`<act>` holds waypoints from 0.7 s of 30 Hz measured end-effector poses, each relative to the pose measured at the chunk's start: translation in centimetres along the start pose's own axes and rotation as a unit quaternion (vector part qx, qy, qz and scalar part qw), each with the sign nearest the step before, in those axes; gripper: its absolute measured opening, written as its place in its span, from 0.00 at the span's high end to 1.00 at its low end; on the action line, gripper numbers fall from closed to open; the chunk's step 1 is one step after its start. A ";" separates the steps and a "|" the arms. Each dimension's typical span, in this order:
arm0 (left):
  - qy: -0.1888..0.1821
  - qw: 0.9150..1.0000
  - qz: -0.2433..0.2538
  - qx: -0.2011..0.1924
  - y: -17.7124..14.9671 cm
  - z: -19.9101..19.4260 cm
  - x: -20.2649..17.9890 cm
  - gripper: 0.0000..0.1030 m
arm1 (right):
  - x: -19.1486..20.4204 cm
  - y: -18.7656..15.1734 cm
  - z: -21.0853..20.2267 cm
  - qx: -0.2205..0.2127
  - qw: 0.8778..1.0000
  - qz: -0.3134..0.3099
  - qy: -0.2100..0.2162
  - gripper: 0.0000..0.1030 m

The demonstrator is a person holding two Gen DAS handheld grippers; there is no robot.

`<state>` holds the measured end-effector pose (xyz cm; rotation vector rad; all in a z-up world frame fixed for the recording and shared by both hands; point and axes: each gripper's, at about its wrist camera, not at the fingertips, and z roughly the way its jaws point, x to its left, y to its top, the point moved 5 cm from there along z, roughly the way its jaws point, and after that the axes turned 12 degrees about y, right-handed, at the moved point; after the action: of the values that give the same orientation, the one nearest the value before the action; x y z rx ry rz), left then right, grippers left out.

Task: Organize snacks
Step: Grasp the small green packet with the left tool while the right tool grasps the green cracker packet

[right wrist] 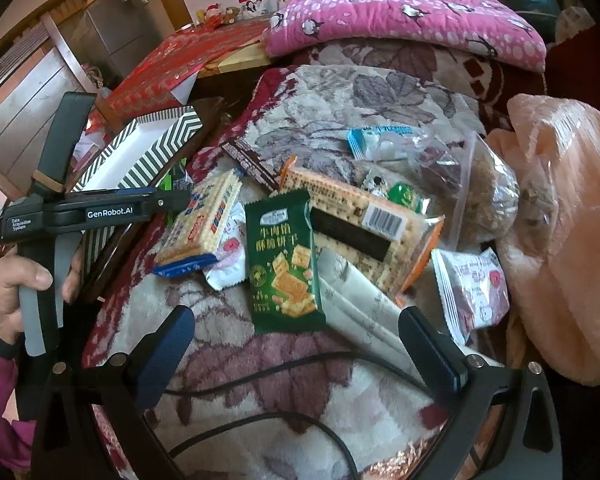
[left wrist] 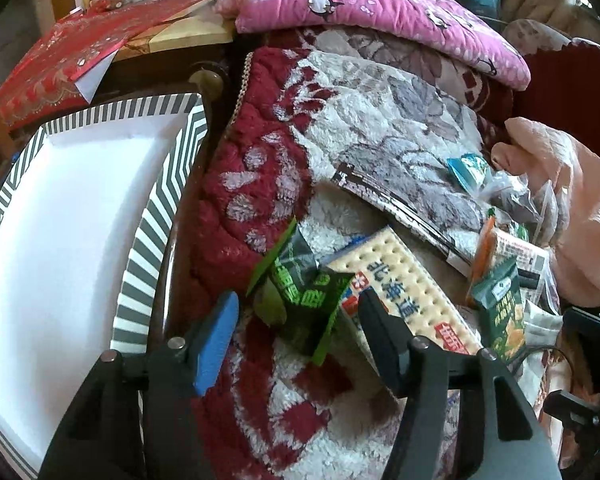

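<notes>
Plush maroon-and-cream floral blanket (right wrist: 260,364) covers the whole work area, with a pink penguin-print pillow (right wrist: 404,16) lying at its far edge.

Left tongs (left wrist: 296,316): jaws partly apart, bracketing a small crumpled green-and-black foil snack packet (left wrist: 300,300). Whether either pad actually touches the packet cannot be told. The right finger overlaps a long cracker pack printed with blue-and-red characters (left wrist: 404,276), which lies just beside the packet. A hand (right wrist: 16,284) grips the handle of these tongs in the right wrist view.

Right tongs (right wrist: 296,344): jaws wide, nothing between the pads. They hover over the blanket, just short of a dark green biscuit packet with yellow characters (right wrist: 284,264).

Beyond that packet lie an orange-edged cracker pack with a barcode (right wrist: 364,224), a clear zip bag of brown contents (right wrist: 480,192) and a white-and-pink wrapped sweet (right wrist: 472,292).

A striped black-and-white cardboard box with a white interior (left wrist: 148,240) sits to the left of the blanket, empty in the visible part.
</notes>
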<state>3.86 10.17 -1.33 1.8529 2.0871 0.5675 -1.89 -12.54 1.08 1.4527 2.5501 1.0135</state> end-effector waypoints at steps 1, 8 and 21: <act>-0.001 1.000 -0.001 0.003 0.1 0.2 0.0 0.40 | 0.0 0.2 0.2 -0.001 1.000 -0.002 -0.001 0.00; -0.015 1.000 -0.023 0.015 0.6 0.9 0.7 0.64 | 0.5 2.1 2.7 0.015 0.998 -0.052 -0.030 0.02; -0.017 0.999 -0.029 0.011 0.7 1.2 0.7 0.64 | 1.7 2.7 5.6 0.072 0.981 -0.149 -0.100 0.30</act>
<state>4.94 11.02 -2.07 1.7949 2.1269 0.4972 1.06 -7.40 -1.39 1.0855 2.6288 0.6195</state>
